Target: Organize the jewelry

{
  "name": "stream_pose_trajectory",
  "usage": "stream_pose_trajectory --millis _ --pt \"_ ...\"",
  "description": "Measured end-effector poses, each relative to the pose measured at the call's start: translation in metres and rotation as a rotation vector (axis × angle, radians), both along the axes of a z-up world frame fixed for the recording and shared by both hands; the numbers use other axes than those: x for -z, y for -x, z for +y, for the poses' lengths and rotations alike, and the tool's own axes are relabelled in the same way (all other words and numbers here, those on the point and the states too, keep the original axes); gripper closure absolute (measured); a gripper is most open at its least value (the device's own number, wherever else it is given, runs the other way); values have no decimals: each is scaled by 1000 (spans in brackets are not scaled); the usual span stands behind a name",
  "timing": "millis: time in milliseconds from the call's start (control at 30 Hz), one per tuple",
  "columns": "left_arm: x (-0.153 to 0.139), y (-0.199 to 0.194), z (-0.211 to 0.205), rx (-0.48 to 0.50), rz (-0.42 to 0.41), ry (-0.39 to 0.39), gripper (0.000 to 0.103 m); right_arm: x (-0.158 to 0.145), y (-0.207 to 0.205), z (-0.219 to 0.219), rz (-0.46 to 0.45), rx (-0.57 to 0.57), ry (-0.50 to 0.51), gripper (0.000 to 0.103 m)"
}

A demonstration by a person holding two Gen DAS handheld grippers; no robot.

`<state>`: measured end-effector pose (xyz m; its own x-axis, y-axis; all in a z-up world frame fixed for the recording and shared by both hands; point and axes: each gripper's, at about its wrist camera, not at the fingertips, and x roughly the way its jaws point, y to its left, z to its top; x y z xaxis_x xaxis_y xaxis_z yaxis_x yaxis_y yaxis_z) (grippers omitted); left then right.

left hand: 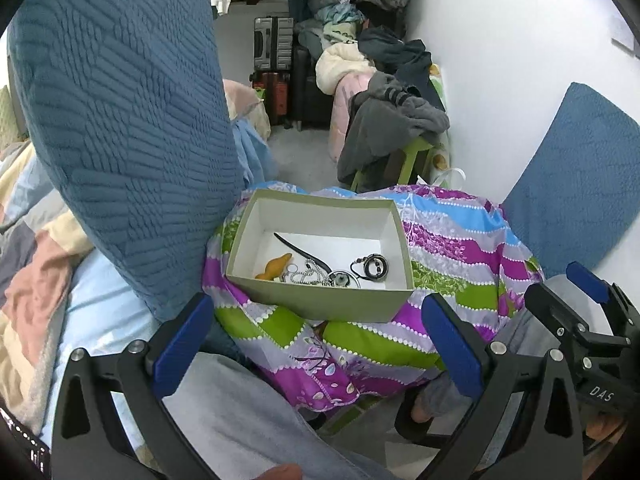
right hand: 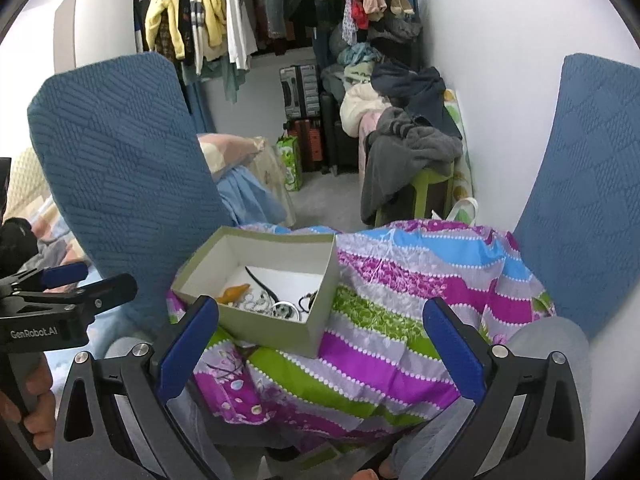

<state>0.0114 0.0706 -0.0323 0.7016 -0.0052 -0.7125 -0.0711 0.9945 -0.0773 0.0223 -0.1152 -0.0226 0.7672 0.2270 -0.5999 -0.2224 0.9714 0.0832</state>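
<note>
- Your landmark is the open green box [left hand: 320, 300], white inside, sitting on the striped floral cloth [left hand: 460, 256]
- Inside the box, the jewelry lies along the wall nearest you: an orange figure [left hand: 276, 267] toward the left, a tangle of silver bead chain [left hand: 308, 276] beside it, a round silver pendant [left hand: 343, 279] next, and a black ring piece [left hand: 375, 267] on a cord toward the right
- A thin black curved piece [left hand: 300, 249] runs from the middle of the box floor down toward the chain
- The far half of the box floor is bare white
- The cloth under the box is banded in purple, green, blue and grey, and drapes over something rounded; what it covers is hidden
- A blue quilted cushion [left hand: 120, 120] stands tall just left of the box, and a second blue cushion [left hand: 572, 184] leans on the white wall to its right
- Beyond the box you see a green stool [left hand: 412, 160] heaped with grey clothes, suitcases [left hand: 272, 44], and in the right wrist view a rail of hanging garments [right hand: 208, 20]
- A patchwork bed cover [left hand: 28, 240] spreads left of the cushion
- Your left hand-held gripper [left hand: 320, 344] is spread wide in front of the box, holding nothing and touching nothing
- Your right hand-held gripper [right hand: 320, 344] is likewise spread wide, empty, to the right of the box and on your side of it, above the cloth
</note>
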Motion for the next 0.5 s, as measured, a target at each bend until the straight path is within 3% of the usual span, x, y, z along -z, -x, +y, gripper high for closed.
stream_pose_trajectory --millis 500 --pt "8 4 0 12 1 -3 0 9 11 -5 -16 70 -1 0"
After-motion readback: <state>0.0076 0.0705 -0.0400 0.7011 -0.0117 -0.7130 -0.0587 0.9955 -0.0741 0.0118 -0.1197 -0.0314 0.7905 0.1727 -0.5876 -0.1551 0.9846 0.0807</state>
